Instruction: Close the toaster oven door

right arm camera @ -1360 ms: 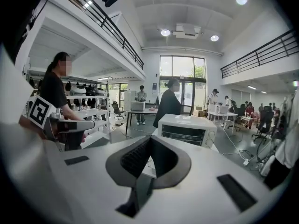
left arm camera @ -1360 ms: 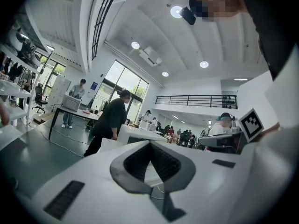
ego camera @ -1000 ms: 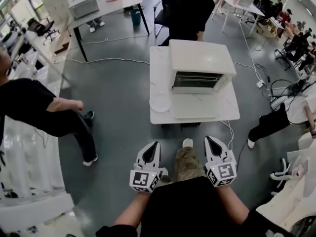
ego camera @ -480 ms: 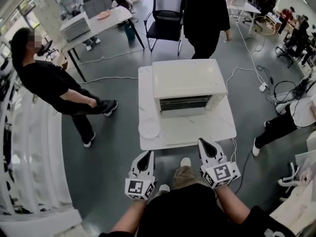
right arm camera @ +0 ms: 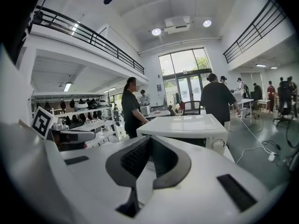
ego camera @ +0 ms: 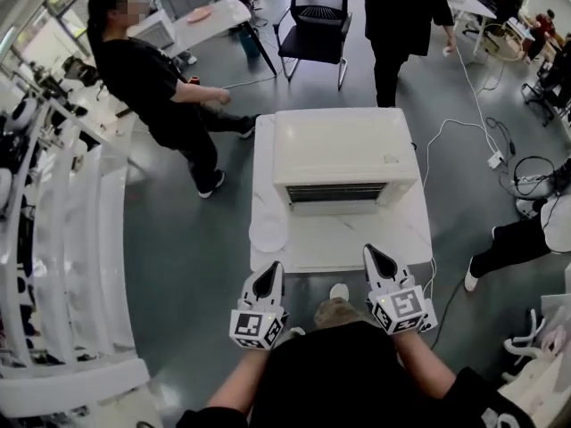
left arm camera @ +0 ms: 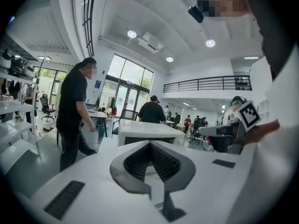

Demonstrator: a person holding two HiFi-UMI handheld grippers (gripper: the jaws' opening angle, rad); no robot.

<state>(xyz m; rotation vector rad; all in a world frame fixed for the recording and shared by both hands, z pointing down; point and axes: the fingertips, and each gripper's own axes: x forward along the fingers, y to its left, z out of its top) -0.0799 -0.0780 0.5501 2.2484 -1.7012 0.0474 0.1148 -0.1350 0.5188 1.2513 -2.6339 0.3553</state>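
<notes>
— Where is the toaster oven?

— In the middle of the head view. The toaster oven [ego camera: 343,150] stands on a white surface [ego camera: 406,234]. Its door [ego camera: 343,223] seems to be folded down flat toward the bottom of the frame, and the dark cavity shows above it.

— What else is around it?

— A plate [ego camera: 268,235] lies on the surface just left of the door. A person in black [ego camera: 152,83] stands at the upper left. A second person [ego camera: 397,7] stands at the top behind the oven, beside a black chair [ego camera: 318,12]. A cable [ego camera: 446,141] trails over the floor at the right, and white racks [ego camera: 62,239] fill the left edge.

— And the tools?

— The left tool [ego camera: 270,275] and the right tool [ego camera: 376,259] sit low in the frame, short of the surface's near edge and apart from the oven. Each has its jaws pressed together, pinching nothing.

— What do the tool views add?

— The right gripper view shows a knob [right arm camera: 218,145] at the lower right of the oven's front and a railing [right arm camera: 93,36] overhead. The left gripper view shows tall glass doors [left arm camera: 126,92] beyond the oven. The head view shows none of these.
</notes>
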